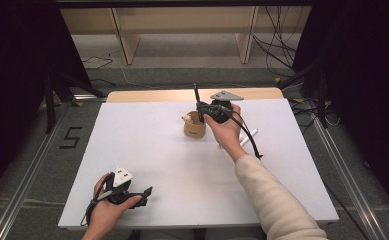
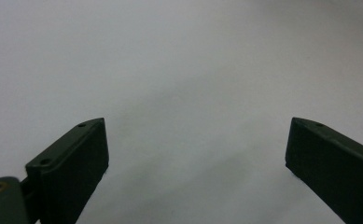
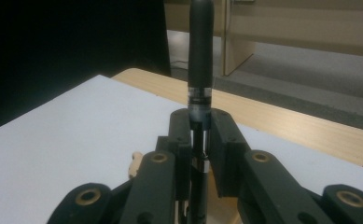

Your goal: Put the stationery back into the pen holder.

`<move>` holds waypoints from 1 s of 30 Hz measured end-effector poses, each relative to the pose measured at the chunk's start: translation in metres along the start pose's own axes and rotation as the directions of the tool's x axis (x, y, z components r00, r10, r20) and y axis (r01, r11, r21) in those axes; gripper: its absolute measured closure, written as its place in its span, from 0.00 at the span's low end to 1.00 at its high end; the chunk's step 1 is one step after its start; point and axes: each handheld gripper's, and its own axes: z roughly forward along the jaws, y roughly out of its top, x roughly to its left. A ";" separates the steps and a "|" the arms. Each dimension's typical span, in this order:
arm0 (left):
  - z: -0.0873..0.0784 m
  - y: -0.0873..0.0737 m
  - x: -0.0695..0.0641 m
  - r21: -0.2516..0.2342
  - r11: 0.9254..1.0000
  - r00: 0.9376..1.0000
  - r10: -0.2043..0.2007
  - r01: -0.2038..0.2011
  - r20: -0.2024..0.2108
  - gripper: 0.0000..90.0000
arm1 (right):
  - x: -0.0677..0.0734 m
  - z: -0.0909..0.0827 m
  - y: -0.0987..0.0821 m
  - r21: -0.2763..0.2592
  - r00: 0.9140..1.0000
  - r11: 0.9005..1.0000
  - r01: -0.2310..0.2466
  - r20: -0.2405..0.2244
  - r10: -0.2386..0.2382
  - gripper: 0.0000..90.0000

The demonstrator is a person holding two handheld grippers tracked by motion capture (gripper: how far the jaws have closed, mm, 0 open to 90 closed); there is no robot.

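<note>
**Dark pen gripped upright over the wooden cup**

A white table point(image 1: 147, 165) carries a small wooden cup point(image 1: 194, 128) near its far middle, with a pale piece poking up at the cup's left rim. Two white pens point(image 1: 248, 136) lie on the table just right of the cup, partly behind the person's right forearm. Beyond the table stand a light wooden shelf frame point(image 1: 182, 25) and loose cables on the floor. On the floor to the left, black tape forms the figure "5" point(image 1: 70, 137).

The right hand-held gripper point(image 3: 200, 122) is clenched on a dark pen point(image 3: 201, 56), which stands upright between its jaws and rises well above them. In the high view this hand-held gripper sits just right of the cup and above it, the pen's tip pointing up.

The left hand-held gripper point(image 1: 144, 192) rests at the near left of the table, well apart from the cup, its jaws spread wide with only bare table between them.
</note>
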 end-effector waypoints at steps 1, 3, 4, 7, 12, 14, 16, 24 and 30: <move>0.000 0.000 0.000 -0.002 1.000 1.000 -0.002 0.002 -0.001 0.06 | 0.000 0.001 0.001 -0.001 1.000 1.000 0.003 -0.002 -0.003 0.89; 0.000 0.000 0.000 -0.002 1.000 1.000 -0.002 0.001 -0.001 0.06 | 0.002 0.003 0.003 -0.007 1.000 1.000 0.005 -0.005 -0.005 0.89; 0.000 0.000 0.000 -0.002 1.000 1.000 -0.002 0.002 0.000 0.06 | 0.002 0.004 0.003 -0.008 1.000 1.000 0.004 -0.003 -0.004 0.89; 0.000 0.000 0.000 -0.002 1.000 1.000 -0.002 0.002 0.000 0.06 | 0.002 0.006 0.005 -0.013 1.000 1.000 0.003 0.000 -0.003 0.89; 0.001 0.000 0.000 -0.001 1.000 1.000 -0.002 0.002 0.002 0.06 | 0.003 0.007 0.009 -0.022 1.000 1.000 0.006 -0.004 -0.006 0.89; 0.000 0.000 -0.001 0.000 1.000 1.000 0.001 -0.001 0.003 0.06 | 0.004 0.009 0.010 -0.021 1.000 1.000 0.010 -0.002 -0.010 0.89; 0.000 0.000 -0.001 -0.001 1.000 1.000 0.002 -0.002 0.003 0.06 | 0.004 0.013 0.009 -0.009 1.000 1.000 0.018 0.002 -0.018 0.89; 0.001 0.000 0.000 -0.003 1.000 1.000 -0.001 0.001 0.003 0.06 | 0.005 0.033 -0.005 0.052 0.999 0.998 0.042 0.018 -0.043 0.89; 0.000 0.000 0.000 -0.002 1.000 1.000 0.001 -0.001 0.003 0.06 | 0.004 0.041 -0.014 0.098 0.998 0.994 0.052 0.020 -0.055 0.88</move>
